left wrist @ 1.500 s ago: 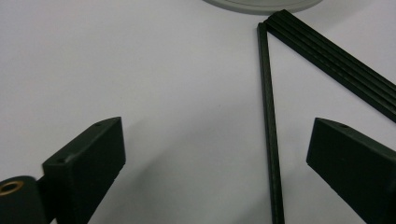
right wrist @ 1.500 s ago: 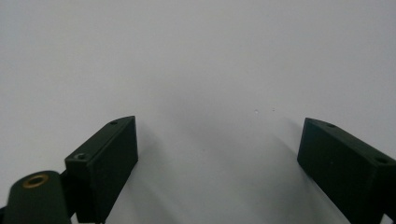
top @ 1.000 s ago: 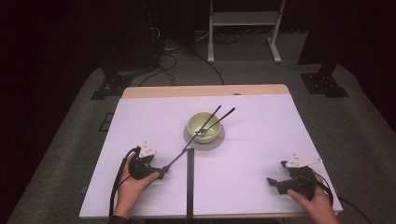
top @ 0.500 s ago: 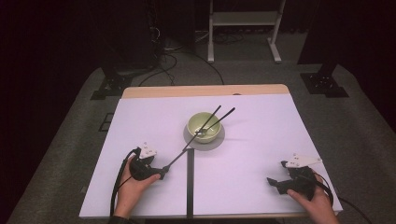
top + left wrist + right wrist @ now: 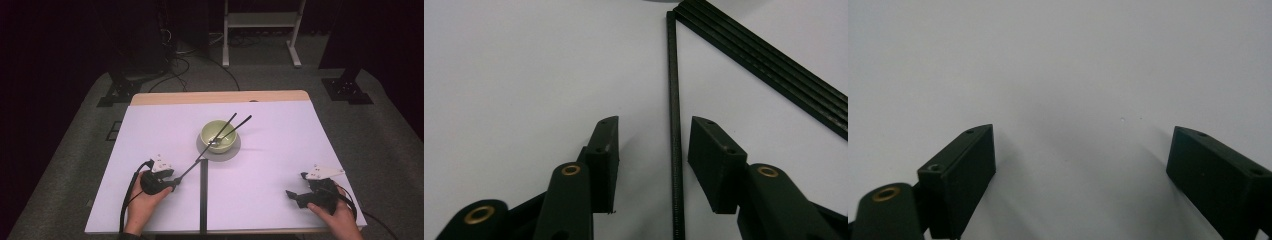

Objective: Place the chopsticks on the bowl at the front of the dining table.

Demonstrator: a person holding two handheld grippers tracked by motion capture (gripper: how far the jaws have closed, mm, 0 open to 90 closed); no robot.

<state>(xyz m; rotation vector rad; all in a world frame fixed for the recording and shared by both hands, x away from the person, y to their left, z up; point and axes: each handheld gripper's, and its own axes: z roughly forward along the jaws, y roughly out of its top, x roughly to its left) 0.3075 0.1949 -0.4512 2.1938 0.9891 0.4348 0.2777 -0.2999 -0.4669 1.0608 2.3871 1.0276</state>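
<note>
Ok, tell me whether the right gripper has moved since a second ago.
No. The right gripper sits just as far to the right of the black strip as before, with its jaws open.

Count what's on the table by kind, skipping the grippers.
Bowl: 1
Plate: 1
Black sticks: 3
Black strip: 1
Total: 6
</note>
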